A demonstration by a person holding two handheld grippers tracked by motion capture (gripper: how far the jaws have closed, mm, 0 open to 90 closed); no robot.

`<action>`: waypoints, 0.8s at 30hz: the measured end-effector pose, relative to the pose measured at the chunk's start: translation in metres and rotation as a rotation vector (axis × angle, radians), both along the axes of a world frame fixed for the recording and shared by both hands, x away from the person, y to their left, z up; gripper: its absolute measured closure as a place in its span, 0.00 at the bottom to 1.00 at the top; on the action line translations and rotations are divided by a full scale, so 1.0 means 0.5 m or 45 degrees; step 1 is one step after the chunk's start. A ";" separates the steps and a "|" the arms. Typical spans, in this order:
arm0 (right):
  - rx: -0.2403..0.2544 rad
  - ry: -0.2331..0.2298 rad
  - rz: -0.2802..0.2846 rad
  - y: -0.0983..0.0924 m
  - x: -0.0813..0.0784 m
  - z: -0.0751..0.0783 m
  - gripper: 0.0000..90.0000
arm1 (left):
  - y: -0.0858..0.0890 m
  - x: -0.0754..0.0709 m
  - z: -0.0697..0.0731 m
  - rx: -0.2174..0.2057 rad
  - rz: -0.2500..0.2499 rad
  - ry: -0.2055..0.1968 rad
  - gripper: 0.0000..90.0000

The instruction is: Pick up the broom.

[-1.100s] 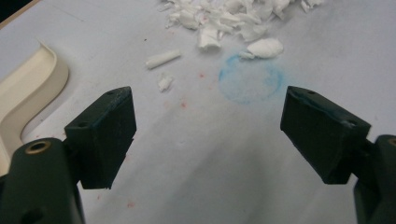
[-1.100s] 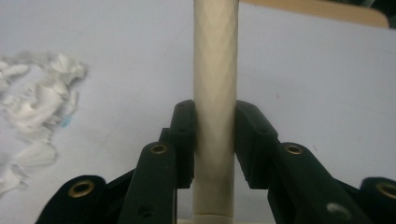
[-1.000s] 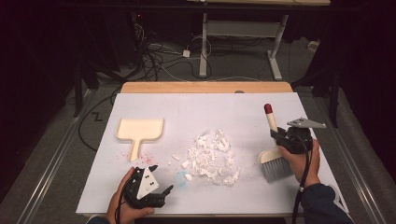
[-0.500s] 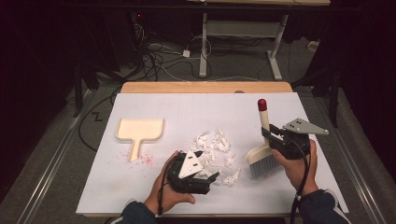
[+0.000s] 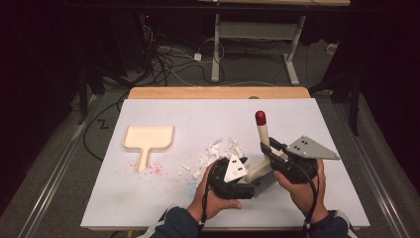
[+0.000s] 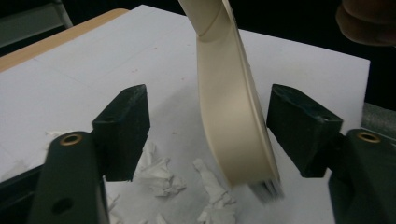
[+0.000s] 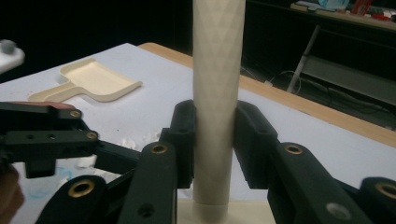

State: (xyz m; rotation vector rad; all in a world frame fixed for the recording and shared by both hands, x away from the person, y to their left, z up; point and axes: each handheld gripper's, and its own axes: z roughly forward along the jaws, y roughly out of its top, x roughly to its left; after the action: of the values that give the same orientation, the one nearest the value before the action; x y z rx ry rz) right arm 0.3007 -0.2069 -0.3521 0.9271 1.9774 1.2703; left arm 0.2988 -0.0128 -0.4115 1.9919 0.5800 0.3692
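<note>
A cream brush [image 5: 262,134] with a red tip stands upright over the white table, right of centre. My right gripper [image 5: 270,148] is shut on its handle [image 7: 217,70], a pad pressing on each side. My left gripper [image 5: 250,187] reaches in from the left, low at the brush head [image 6: 233,121]. Its jaws have just been closing with the brush head between them. The head lies close against one pad, and a wide gap separates it from the other. My left gripper [image 6: 211,130] is still open. Torn white paper scraps [image 5: 218,151] lie under and just left of the bristles.
A cream dustpan [image 5: 148,139] lies flat at the left of the white sheet [image 5: 173,114], with red specks [image 5: 153,168] by its handle. A wooden strip [image 5: 218,92] edges the table's far side. Cables and a desk frame [image 5: 252,29] stand on the floor behind.
My left hand has swept right from the table's front left to the brush head. My right hand has carried the brush left, over the paper scraps, and stood it more upright.
</note>
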 end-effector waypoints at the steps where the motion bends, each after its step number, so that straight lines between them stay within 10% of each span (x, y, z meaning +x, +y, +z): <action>1: -0.012 0.002 0.013 0.006 -0.002 -0.002 0.79 | 0.000 0.002 -0.003 0.000 0.004 -0.004 0.35; 16: -0.013 -0.023 0.145 0.023 -0.018 -0.001 0.77 | 0.029 0.001 -0.003 0.012 -0.102 0.020 0.66; 24: -0.198 -0.014 0.510 -0.018 -0.019 -0.009 0.54 | 0.076 -0.008 0.022 0.099 -0.264 0.003 0.72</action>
State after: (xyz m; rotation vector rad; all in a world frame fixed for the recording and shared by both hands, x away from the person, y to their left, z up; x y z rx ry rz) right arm 0.2910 -0.2158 -0.3567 0.4606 2.2915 1.2990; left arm 0.2947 0.0250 -0.4004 2.1044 0.3607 0.2652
